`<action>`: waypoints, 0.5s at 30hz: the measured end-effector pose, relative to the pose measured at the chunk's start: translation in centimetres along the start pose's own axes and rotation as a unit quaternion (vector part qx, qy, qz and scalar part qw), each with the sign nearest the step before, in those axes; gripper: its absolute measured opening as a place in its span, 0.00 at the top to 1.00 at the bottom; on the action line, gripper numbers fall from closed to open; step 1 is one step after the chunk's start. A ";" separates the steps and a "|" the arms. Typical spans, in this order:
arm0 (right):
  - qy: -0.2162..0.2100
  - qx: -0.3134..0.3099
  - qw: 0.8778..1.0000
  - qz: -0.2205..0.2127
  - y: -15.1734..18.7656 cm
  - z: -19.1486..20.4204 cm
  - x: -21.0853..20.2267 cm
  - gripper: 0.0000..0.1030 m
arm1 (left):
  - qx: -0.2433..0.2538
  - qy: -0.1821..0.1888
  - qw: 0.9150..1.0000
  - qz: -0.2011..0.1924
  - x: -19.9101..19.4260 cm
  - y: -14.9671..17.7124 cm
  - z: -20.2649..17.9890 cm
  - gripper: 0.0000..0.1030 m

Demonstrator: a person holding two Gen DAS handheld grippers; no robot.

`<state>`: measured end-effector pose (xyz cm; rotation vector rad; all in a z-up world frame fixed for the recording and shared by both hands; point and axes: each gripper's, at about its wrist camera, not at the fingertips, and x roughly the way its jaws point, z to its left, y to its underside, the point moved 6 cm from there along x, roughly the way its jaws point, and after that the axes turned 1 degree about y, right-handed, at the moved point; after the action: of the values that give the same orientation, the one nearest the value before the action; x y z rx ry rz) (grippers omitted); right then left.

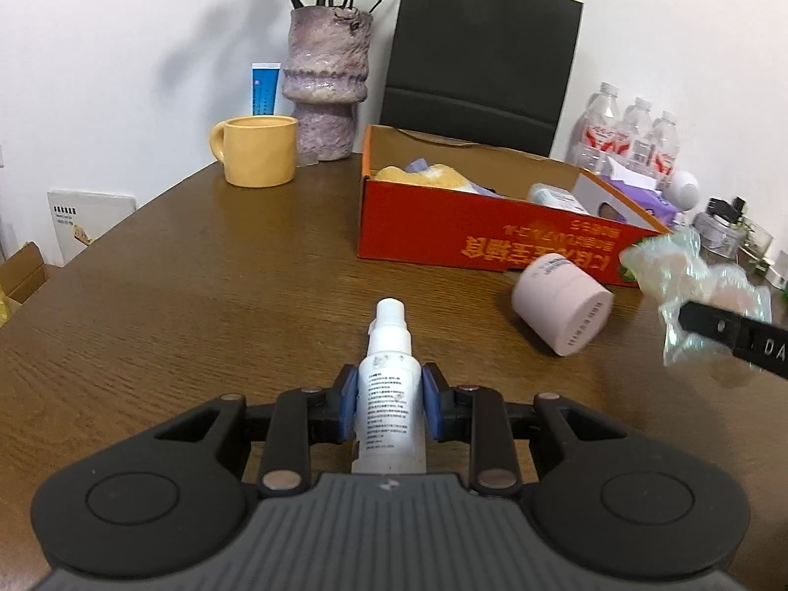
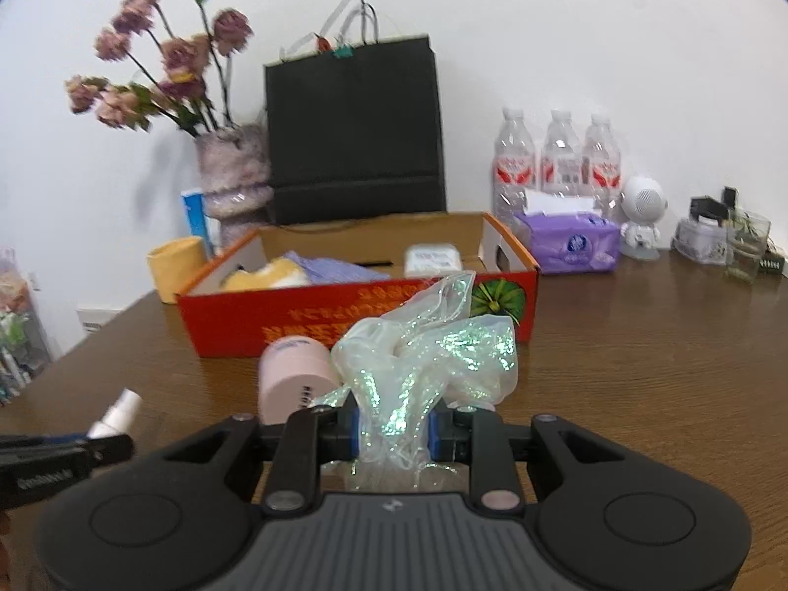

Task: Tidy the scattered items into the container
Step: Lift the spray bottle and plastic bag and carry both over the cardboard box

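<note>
My left gripper (image 1: 389, 406) is shut on a white spray bottle (image 1: 390, 394), nozzle pointing forward, above the brown table (image 1: 197, 271). An iridescent crinkled plastic bag (image 2: 418, 364) sits clamped in my right gripper (image 2: 394, 431), which is shut on it. That bag (image 1: 689, 285) and the right gripper also show at the right edge of the left wrist view. The orange cardboard box (image 1: 492, 241) stands ahead, holding a yellow plush, purple cloth and a small white pack. A pink cylindrical jar (image 1: 561, 308) lies on its side in front of the box (image 2: 354, 315).
Behind the box stand a black paper bag (image 1: 482, 64), a purple vase (image 1: 327, 83) with flowers and a yellow mug (image 1: 258, 150). To the right are three water bottles (image 2: 556, 157), a purple tissue pack (image 2: 566, 244), a white figurine (image 2: 640, 216) and glass items (image 2: 738, 246).
</note>
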<state>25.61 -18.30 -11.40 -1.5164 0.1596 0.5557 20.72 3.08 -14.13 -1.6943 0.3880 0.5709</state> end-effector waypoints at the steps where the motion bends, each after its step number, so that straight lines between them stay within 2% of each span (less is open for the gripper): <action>1: -0.002 -0.005 1.000 -0.008 -0.2 0.2 -0.6 0.79 | 0.002 0.003 1.000 -0.001 -0.5 -0.1 -0.1 0.73; 10: -0.011 -0.034 0.998 -0.059 -2.9 1.4 -5.6 0.79 | 0.030 0.018 0.999 -0.038 -5.2 -3.5 -2.0 0.73; 15: -0.015 -0.035 0.997 -0.072 -5.3 1.0 -7.2 0.79 | 0.029 0.042 0.997 -0.057 -8.0 -5.9 -3.5 0.73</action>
<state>21.39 -18.84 -3.44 -1.5726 0.0074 0.4726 17.99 0.35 -4.33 -1.6760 0.3625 0.4008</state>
